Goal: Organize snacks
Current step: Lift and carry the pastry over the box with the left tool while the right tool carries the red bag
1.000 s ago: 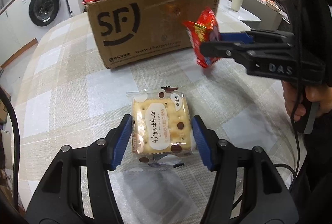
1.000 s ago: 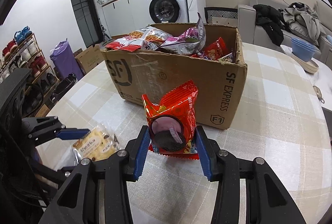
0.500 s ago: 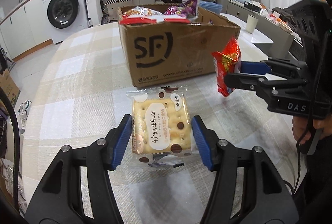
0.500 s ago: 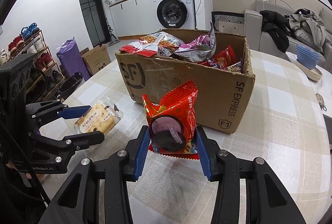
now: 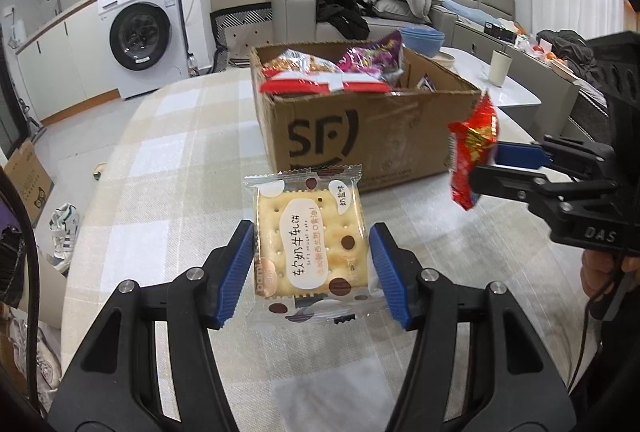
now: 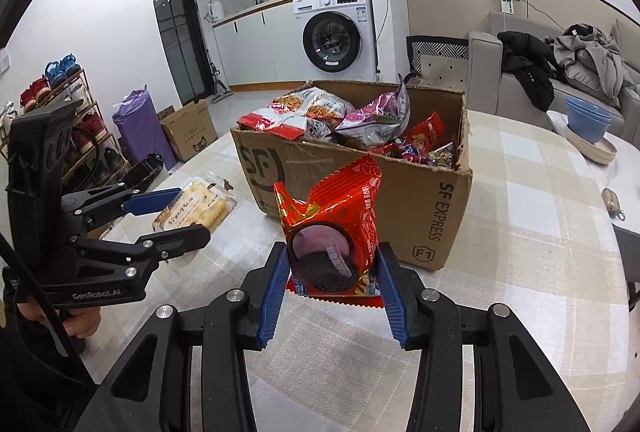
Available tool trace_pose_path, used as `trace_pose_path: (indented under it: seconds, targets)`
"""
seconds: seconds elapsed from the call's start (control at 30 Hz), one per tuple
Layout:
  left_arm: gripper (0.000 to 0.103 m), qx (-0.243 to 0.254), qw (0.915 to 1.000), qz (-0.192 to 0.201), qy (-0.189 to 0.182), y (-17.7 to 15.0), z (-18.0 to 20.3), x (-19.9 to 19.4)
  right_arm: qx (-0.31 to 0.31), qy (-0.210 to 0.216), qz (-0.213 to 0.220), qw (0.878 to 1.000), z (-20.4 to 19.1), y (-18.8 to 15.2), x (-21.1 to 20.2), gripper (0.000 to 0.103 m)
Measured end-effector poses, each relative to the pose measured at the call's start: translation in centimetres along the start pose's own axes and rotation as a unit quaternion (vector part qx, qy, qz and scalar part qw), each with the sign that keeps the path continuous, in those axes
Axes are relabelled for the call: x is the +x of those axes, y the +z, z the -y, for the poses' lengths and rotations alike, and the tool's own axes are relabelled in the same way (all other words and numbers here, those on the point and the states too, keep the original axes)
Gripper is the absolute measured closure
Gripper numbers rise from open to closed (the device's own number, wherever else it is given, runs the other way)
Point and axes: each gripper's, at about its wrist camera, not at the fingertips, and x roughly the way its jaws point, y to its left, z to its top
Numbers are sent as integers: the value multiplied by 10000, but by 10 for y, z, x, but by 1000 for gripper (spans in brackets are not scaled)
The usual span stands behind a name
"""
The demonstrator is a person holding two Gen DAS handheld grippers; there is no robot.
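Note:
My left gripper (image 5: 311, 256) is shut on a clear-wrapped cracker packet (image 5: 308, 240) and holds it above the table in front of the cardboard SF box (image 5: 360, 131). My right gripper (image 6: 332, 272) is shut on a red cookie packet (image 6: 336, 224), also held up in front of the box (image 6: 360, 191). The box is open and full of several snack bags (image 6: 312, 111). In the left wrist view the right gripper (image 5: 492, 171) holds the red packet (image 5: 474, 147) at the right. In the right wrist view the left gripper (image 6: 168, 213) holds the cracker packet (image 6: 196, 207) at the left.
The table has a checked cloth (image 6: 540, 232). Blue bowls on a plate (image 6: 588, 127) stand at its far right, a small metal object (image 6: 612, 201) nearby. A white cup (image 5: 500, 67) stands behind the box. A sofa, washing machine and shoe rack lie beyond.
Both grippers have risen with their packets, so the inside of the box now shows more. Both grips are unchanged.

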Motion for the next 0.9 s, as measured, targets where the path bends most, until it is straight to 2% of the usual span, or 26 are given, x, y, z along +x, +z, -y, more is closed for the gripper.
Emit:
trace_pose_path:
  seconds: [0.37, 0.9]
  targets:
    - [47, 46, 9992, 392, 48, 27, 3, -9, 156, -9, 364, 9992, 6, 6, -16, 58]
    - [47, 13, 9951, 983, -128, 74, 13, -31, 389, -45, 948, 9947, 21, 22, -44, 58]
